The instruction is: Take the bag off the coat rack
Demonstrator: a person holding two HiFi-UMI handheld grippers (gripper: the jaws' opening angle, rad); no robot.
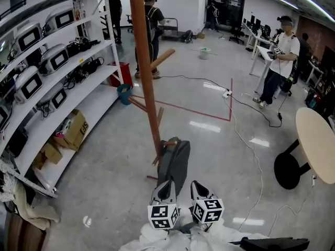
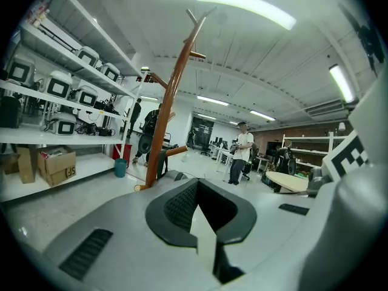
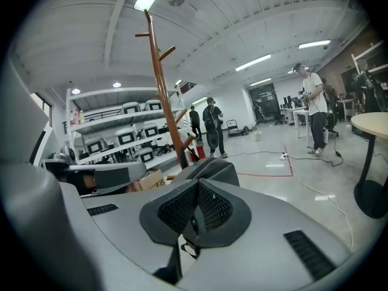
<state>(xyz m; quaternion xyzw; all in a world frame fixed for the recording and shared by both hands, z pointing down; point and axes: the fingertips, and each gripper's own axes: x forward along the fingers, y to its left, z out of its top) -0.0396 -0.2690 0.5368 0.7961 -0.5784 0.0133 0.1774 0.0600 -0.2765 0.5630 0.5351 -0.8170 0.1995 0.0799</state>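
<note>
Right gripper (image 3: 196,193) jaws clenched a thin black strap of the grey bag (image 1: 174,163), just ahead of the fingers beside the coat rack (image 1: 146,77) post; left gripper (image 2: 197,187) jaws stood released. Far left, a cardboard box (image 1: 77,128) read "JS"; bare floor (image 1: 209,140) lay open rightward.

The coat rack (image 1: 148,88) stands mid-floor, with shelves (image 1: 52,82) to its left and a round table (image 1: 319,140) to its right. The bag (image 1: 174,163) is just before the rack's foot, possibly touching it. The left gripper (image 1: 165,187) and right gripper (image 1: 199,187) are side by side behind the bag.
</note>
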